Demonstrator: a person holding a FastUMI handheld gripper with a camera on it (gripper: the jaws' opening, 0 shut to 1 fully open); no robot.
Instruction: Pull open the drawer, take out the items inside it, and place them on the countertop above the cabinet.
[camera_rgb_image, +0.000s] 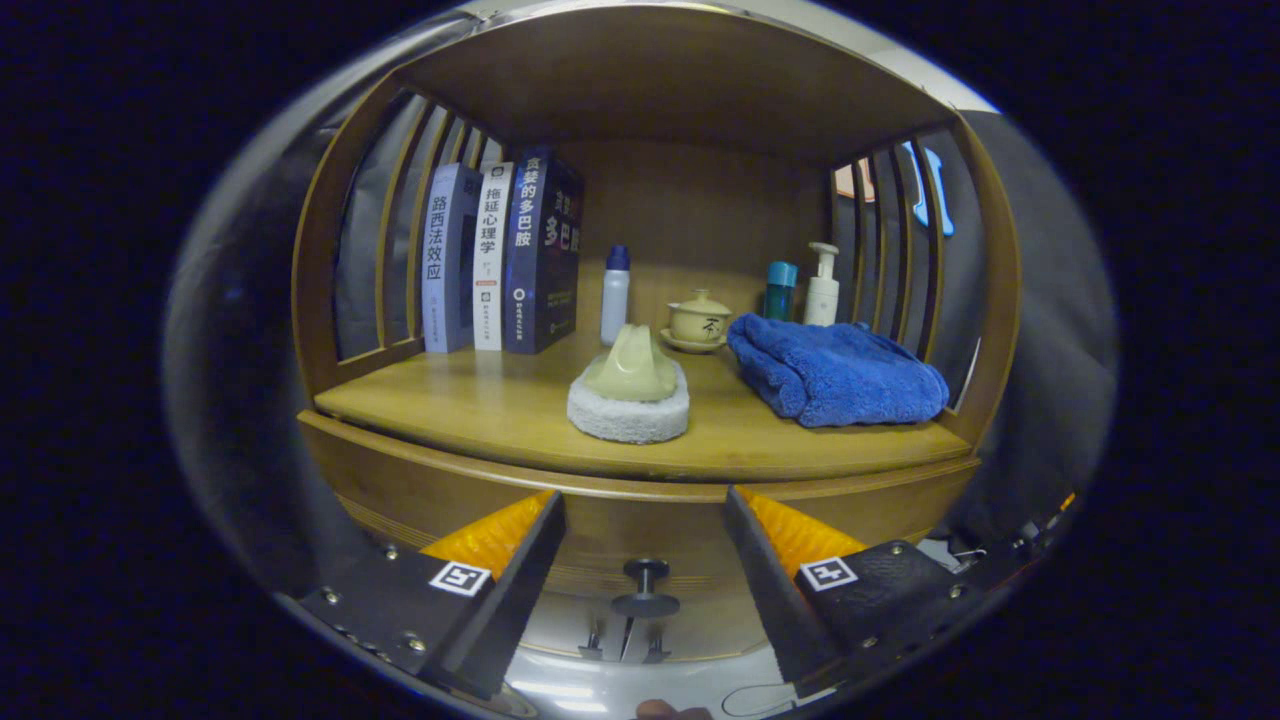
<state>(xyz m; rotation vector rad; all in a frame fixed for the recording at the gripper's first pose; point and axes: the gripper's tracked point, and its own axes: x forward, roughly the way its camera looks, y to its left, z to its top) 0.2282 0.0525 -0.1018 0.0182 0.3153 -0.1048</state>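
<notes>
A wooden cabinet stands before me, its drawer front (640, 525) closed below the countertop (480, 405). The drawer's dark round knob (645, 588) sticks out toward me, low between my two fingers. My gripper (645, 500) is open, with one finger on each side of the knob and neither touching it. The inside of the drawer is hidden. On the countertop just beyond the fingers sits a scrub brush with a pale green handle on a white pad (630, 390).
A folded blue towel (835, 370) lies to the right of the brush. Three books (500, 260) stand upright at the back left. A white bottle with a blue cap (615, 293), a lidded teacup (698, 320), a teal bottle (780, 290) and a pump bottle (822, 285) line the back. Slatted side walls and a roof enclose the shelf.
</notes>
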